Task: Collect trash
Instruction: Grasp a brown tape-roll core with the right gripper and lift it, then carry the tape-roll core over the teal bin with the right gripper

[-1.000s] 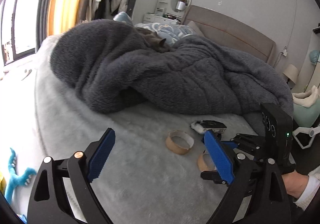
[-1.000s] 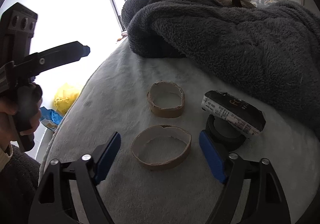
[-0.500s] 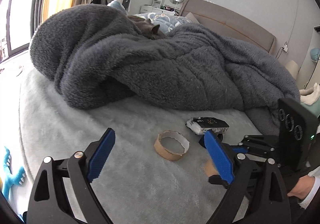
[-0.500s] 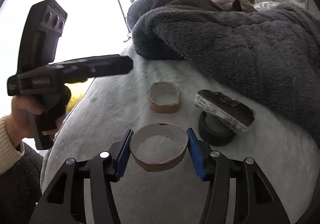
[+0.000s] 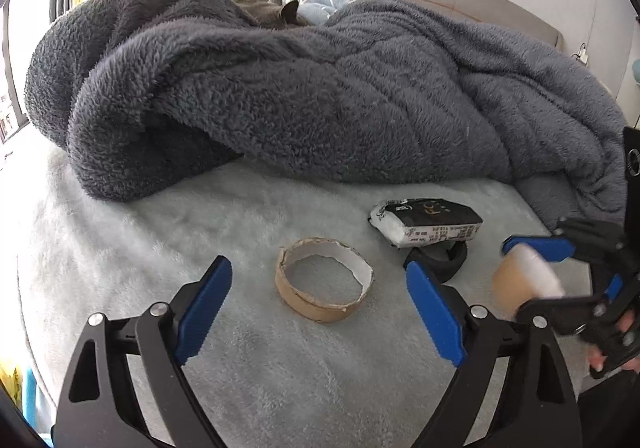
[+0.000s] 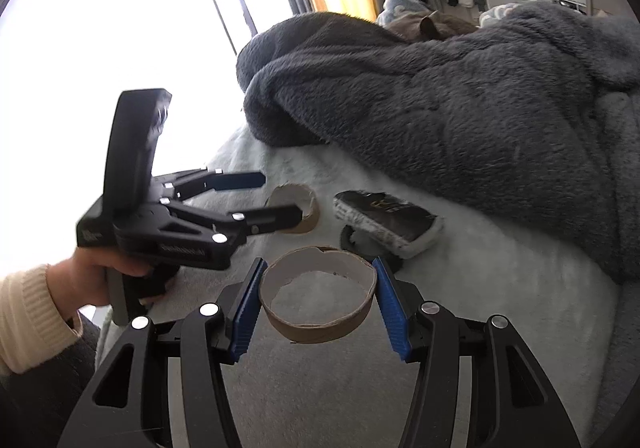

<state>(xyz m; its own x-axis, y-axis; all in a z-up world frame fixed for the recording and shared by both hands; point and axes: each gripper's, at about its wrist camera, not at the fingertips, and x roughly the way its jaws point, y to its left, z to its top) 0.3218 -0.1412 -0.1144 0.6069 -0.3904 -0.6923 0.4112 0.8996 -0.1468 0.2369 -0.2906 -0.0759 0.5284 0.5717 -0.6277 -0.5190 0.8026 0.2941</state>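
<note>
Since a second earlier, right gripper [image 6: 318, 304] had clamped and lifted one cardboard ring [image 6: 318, 298]; left gripper [image 5: 318, 308], jaws closing, straddled the second ring [image 5: 324, 280] on the bed [image 5: 160, 228]. Squeezing could crush either.

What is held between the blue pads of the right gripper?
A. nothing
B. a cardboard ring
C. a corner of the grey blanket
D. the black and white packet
B: in the right wrist view the right gripper has both blue pads against the sides of a cardboard ring, while the black and white packet lies further away on the bed.
</note>
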